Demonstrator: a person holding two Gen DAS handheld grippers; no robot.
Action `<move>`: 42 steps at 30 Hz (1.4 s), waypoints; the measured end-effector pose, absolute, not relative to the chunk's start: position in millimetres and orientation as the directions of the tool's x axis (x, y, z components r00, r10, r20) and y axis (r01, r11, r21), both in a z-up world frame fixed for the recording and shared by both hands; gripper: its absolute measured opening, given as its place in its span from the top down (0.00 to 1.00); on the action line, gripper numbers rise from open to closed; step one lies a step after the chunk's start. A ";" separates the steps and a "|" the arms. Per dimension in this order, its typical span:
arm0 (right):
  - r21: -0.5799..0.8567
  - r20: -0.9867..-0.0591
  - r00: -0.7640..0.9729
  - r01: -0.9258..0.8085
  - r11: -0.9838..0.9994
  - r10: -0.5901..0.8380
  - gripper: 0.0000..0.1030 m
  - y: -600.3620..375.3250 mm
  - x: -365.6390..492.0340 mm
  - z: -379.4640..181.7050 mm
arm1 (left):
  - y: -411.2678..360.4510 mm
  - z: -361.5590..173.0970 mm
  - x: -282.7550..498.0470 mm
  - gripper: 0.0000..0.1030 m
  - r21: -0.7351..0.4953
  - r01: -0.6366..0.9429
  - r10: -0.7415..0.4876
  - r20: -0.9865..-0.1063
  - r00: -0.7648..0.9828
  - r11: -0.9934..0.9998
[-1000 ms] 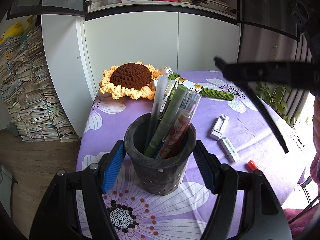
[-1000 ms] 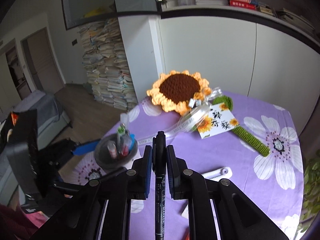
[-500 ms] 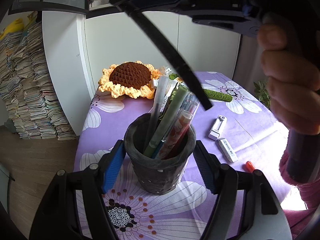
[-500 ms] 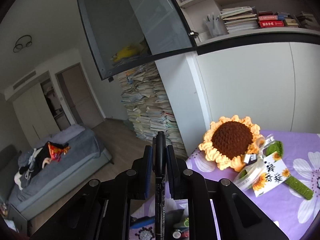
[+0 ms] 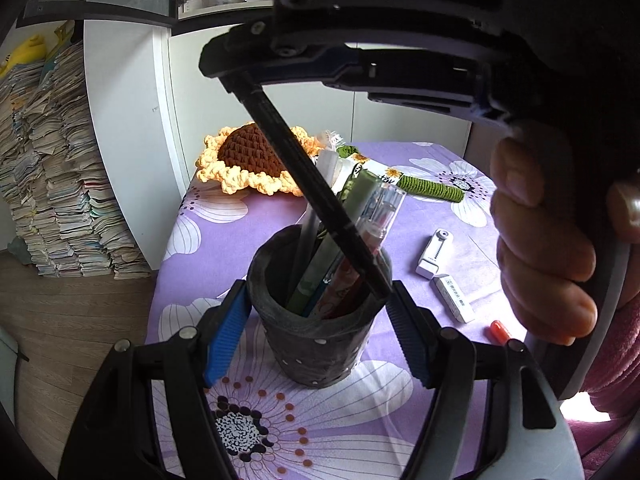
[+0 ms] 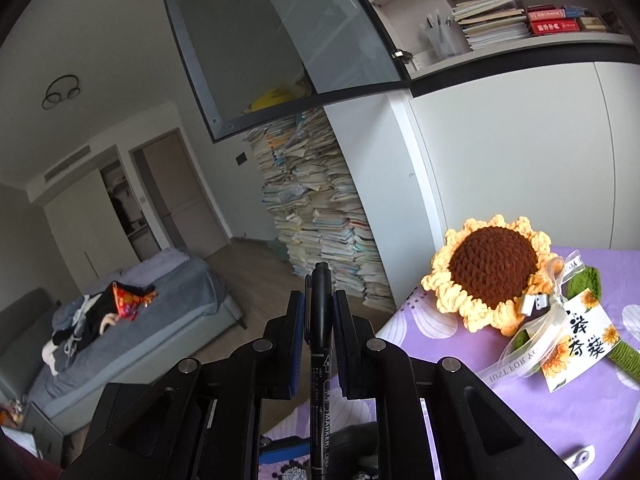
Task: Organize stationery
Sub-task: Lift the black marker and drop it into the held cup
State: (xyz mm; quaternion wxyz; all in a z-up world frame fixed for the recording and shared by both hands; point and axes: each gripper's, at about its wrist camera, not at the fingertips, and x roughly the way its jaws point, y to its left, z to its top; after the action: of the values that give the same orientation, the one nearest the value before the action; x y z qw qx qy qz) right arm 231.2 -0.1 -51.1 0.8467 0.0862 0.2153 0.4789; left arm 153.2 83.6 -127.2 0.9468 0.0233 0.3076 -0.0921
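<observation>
Right hand-held gripper (image 6: 319, 320) clamps black marker (image 6: 320, 332) mid-barrel: light, stiff, slippery. Left hand-held gripper (image 5: 316, 320) braces pen cup (image 5: 316, 344) between its fingers.

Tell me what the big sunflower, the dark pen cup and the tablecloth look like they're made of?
Sunflower: chunky yarn, seemingly crocheted; looped stitches show, matte and soft.
Pen cup: dark grey, dull finish with small pale dots; possibly rubber, plastic or stone-like, hard to tell.
Tablecloth: thin purple fabric with printed flowers, probably woven; creases show.
</observation>
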 end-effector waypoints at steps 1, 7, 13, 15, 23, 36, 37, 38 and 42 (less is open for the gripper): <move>0.345 -0.288 0.451 -0.775 0.530 0.845 0.86 -1.7 229.0 -53.2 | 84.3 -127.3 153.4 0.33 -0.016 0.188 -0.161 -0.587 0.793 0.982; 0.304 -0.288 0.506 -0.757 0.579 0.813 0.86 -20.3 216.7 -60.3 | 84.1 -128.2 155.8 0.33 -0.020 0.188 -0.163 -0.591 0.790 0.982; 0.338 -0.256 0.498 -0.757 0.560 0.828 0.86 -15.6 224.1 -57.3 | 84.6 -128.2 154.1 0.34 -0.020 0.183 -0.159 -0.593 0.789 0.983; 0.314 -0.251 0.500 -0.768 0.558 0.829 0.86 -9.6 222.2 -57.9 | 86.7 -129.2 154.1 0.34 -0.030 0.182 -0.163 -0.595 0.787 0.983; 0.297 -0.263 0.520 -0.758 0.581 0.813 0.86 -19.1 214.8 -63.2 | 81.1 -133.5 153.2 0.32 0.010 0.182 -0.140 -0.601 0.787 0.983; 0.241 -0.245 0.568 -0.749 0.617 0.786 0.86 -56.2 178.5 -38.8 | 82.7 -131.2 152.6 0.34 -0.013 0.179 -0.151 -0.602 0.784 0.984; 0.237 -0.240 0.571 -0.750 0.617 0.785 0.86 -57.7 176.4 -37.6 | 82.7 -130.7 152.7 0.34 -0.014 0.178 -0.150 -0.601 0.785 0.984; 0.234 -0.233 0.576 -0.749 0.620 0.784 0.86 -58.7 175.4 -36.0 | 82.4 -130.0 152.6 0.34 -0.016 0.177 -0.151 -0.601 0.785 0.984; 0.258 -0.203 0.589 -0.738 0.623 0.782 0.86 -60.2 179.8 -33.6 | 81.1 -129.9 152.0 0.34 -0.012 0.177 -0.148 -0.602 0.785 0.984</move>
State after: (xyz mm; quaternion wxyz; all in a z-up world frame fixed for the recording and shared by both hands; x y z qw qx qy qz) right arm 179.8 -60.2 -33.6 0.8883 0.0731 0.1495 0.4280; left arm 152.0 81.1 -129.9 0.9444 0.0227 0.3164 -0.0862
